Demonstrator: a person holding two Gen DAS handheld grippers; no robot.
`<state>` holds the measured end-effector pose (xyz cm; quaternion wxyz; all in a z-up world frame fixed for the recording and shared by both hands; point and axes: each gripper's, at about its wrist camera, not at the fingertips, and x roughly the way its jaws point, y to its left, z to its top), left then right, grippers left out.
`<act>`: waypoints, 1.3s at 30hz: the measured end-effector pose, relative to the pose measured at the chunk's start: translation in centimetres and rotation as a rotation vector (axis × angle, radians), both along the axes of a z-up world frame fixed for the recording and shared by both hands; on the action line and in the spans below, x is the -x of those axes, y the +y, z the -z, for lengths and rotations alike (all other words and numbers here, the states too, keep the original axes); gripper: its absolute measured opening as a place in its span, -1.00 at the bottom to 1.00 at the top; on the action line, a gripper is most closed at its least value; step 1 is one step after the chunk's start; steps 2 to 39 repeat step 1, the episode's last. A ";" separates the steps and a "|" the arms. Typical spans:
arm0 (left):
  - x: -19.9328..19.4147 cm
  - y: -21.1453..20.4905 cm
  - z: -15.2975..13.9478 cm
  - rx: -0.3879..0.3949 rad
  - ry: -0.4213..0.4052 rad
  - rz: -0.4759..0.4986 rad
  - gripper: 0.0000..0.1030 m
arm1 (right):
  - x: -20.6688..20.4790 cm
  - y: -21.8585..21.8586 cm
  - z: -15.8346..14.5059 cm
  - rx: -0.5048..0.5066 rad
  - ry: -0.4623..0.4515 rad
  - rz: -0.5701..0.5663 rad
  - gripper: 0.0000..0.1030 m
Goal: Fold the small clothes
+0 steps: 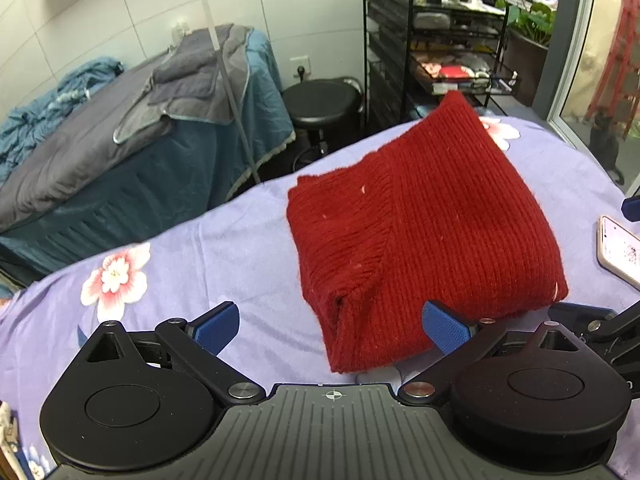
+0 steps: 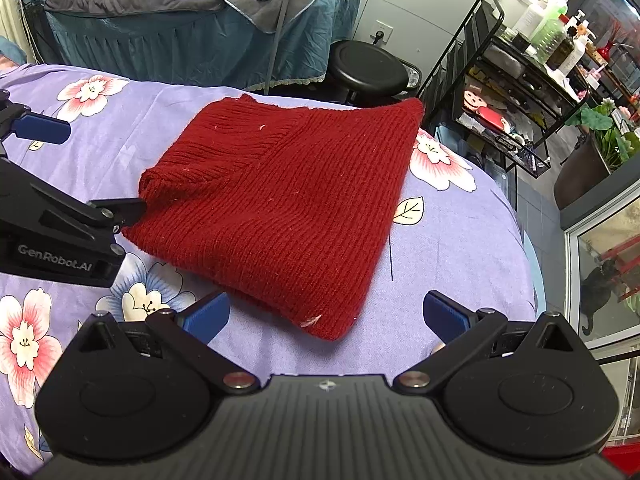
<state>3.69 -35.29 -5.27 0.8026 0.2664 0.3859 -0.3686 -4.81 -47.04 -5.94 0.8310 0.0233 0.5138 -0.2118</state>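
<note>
A red knit (image 1: 424, 216) lies folded into a thick packet on the bed (image 1: 224, 248), which is covered with a lilac floral sheet. It sits near the bed's far edge, with a phone (image 1: 618, 248) just beside it on the right in the left wrist view.

The left claw (image 1: 332, 326) is released, its blue pads spread wide at the packet's near left corner; one pad (image 1: 446, 330) sits just at the knit's edge, though whether it touches cannot be told. The right claw (image 2: 326, 316) is also released and grasps nothing, spread on either side of the near right corner (image 2: 320, 322).

The knit looks soft, thick and light, a chunky ribbed wool that should compress under the pads and grip well, not slide. Its layers are loose, so a pinch on the top layer alone would probably peel the fold open. The safer hold is likely at the near corners, with the pads closing over the whole stack. The ribbed band (image 2: 224, 148) on the left looks stretchy and may sag if lifted alone.
</note>
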 end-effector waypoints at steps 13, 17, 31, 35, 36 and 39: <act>0.1 0.0 0.0 -0.009 -0.012 0.002 1.00 | 0.0 0.1 0.0 -0.001 0.001 0.000 0.99; 0.1 0.0 0.0 -0.009 -0.012 0.002 1.00 | 0.0 0.1 0.0 -0.001 0.001 0.000 0.99; 0.1 0.0 0.0 -0.009 -0.012 0.002 1.00 | 0.0 0.1 0.0 -0.001 0.001 0.000 0.99; 0.1 0.0 0.0 -0.009 -0.012 0.002 1.00 | 0.0 0.1 0.0 -0.001 0.001 0.000 0.99; 0.1 0.0 0.0 -0.009 -0.012 0.002 1.00 | 0.0 0.1 0.0 -0.001 0.001 0.000 0.99; 0.1 0.0 0.0 -0.009 -0.012 0.002 1.00 | 0.0 0.1 0.0 -0.001 0.001 0.000 0.99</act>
